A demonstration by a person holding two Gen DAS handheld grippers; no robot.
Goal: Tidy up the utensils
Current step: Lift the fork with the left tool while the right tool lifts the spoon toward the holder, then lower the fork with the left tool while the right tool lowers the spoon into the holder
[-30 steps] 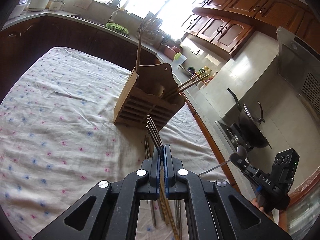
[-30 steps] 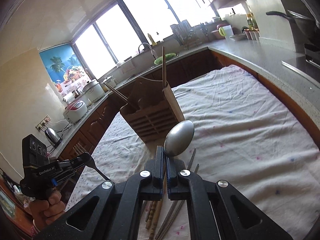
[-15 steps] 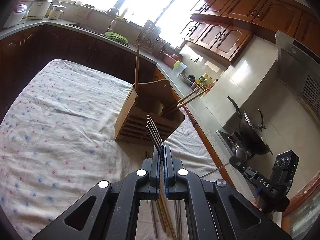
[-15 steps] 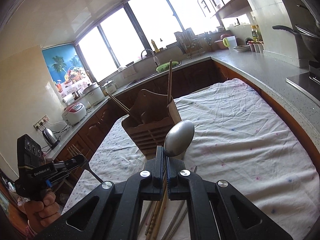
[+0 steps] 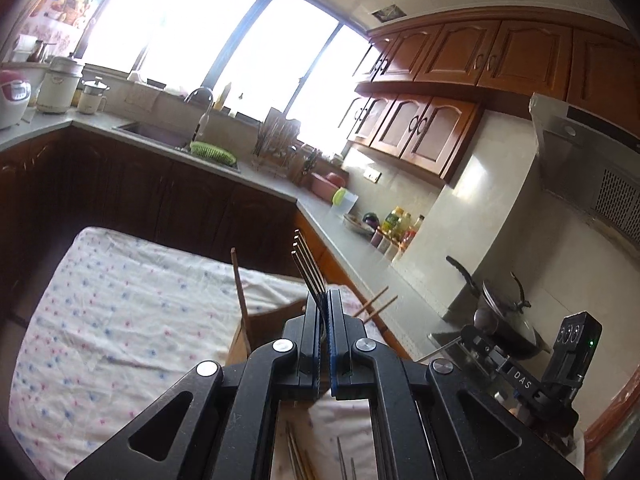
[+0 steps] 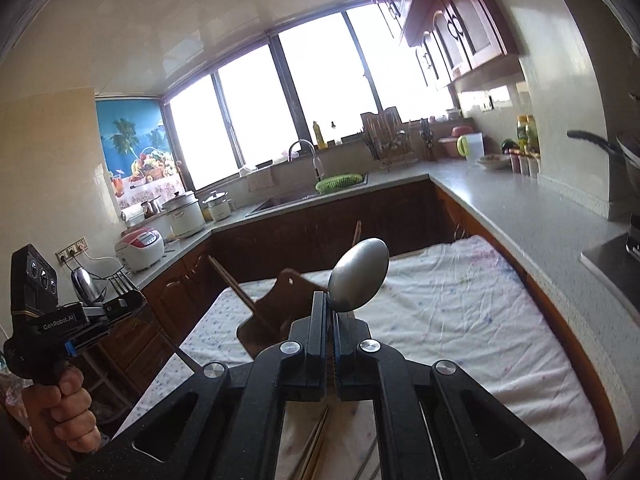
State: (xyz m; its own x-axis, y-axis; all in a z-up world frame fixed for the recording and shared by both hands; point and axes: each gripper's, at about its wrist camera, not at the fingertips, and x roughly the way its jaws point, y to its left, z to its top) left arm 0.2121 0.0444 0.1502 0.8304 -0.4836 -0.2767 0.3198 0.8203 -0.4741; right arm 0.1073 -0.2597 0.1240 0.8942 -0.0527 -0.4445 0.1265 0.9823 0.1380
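A wooden utensil holder (image 6: 280, 312) stands on the cloth-covered table (image 6: 460, 320), chopsticks (image 6: 236, 288) in it.

- floral tablecloth (image 5: 120, 312) on the near table
- green basket (image 6: 340, 181) beside the far sink
- rice cooker (image 6: 140, 248) on the left counter
- wok (image 5: 504, 320) at right

Light source: daylight is admitted through the windows (image 5: 240, 52), which are blown out to white in both views.
Brightness: the upper halves are seen bright; the lower cabinets (image 5: 120, 196) are left in deep shade.
Glare: a sheen is carried by the spoon (image 6: 359, 276) bowl and the countertop (image 6: 532, 220).
Distortion: straight lines are bent strongly toward the edges, and the corners are vignetted black.
Focus: the scene is rendered fairly sharp; the left view is slightly softened.
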